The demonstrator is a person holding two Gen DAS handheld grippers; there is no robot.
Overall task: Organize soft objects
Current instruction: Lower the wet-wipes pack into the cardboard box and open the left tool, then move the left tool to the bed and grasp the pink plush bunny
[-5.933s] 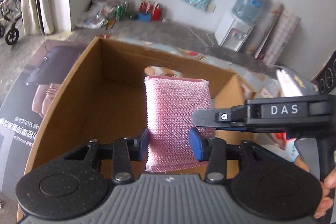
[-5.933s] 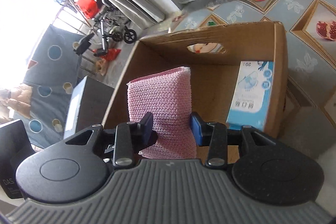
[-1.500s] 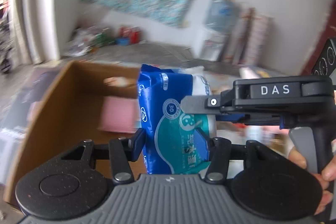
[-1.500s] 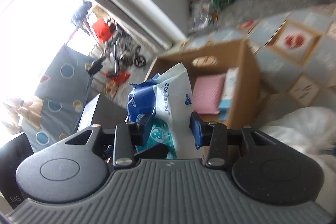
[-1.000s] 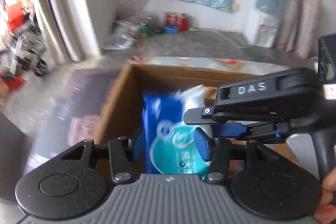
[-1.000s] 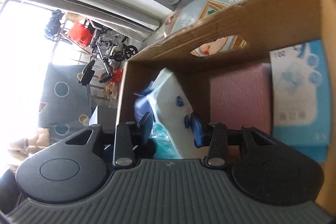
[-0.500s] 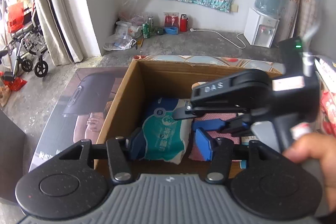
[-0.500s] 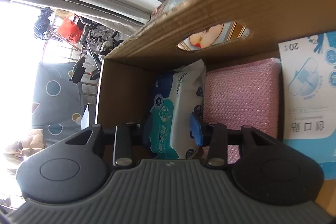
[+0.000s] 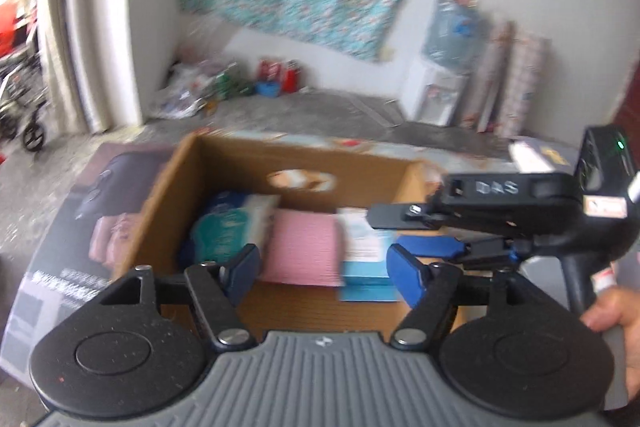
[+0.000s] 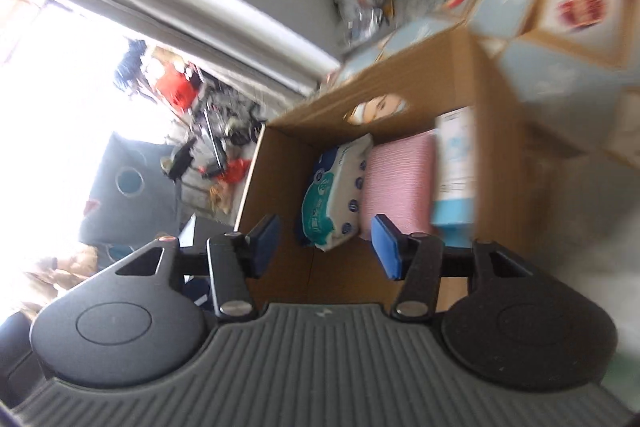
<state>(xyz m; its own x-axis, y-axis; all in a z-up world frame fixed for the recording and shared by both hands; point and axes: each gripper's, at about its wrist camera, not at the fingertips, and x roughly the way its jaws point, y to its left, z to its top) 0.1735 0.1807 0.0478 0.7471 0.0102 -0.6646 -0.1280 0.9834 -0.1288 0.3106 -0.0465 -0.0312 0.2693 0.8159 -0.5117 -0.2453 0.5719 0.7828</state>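
Note:
An open cardboard box [image 9: 180, 179] [image 10: 496, 131] holds three things side by side against its far wall: a blue-and-teal wipes pack [image 9: 224, 227] [image 10: 334, 187], a pink knitted sponge [image 9: 302, 251] [image 10: 400, 183] and a light-blue flat packet [image 9: 366, 255] [image 10: 454, 175]. My left gripper [image 9: 322, 271] hangs above the box's near side, jaws opening, nothing between them. My right gripper [image 10: 326, 247] is back from the box too, jaws opening and empty. In the left wrist view it shows as a black tool [image 9: 416, 249] at the right, a hand on its handle.
The box sits on a patterned cloth [image 10: 560, 39] next to a dark printed board [image 9: 80, 227]. Beyond lie a grey floor, bottles and bags [image 9: 224, 91] by the wall, a water dispenser [image 9: 440, 99] and a curtain [image 9: 80, 27]. Both views are motion-blurred.
Both grippers let go of the wipes pack, which now rests in the box left of the pink sponge. Both have pulled back and up from the box with jaws wider.

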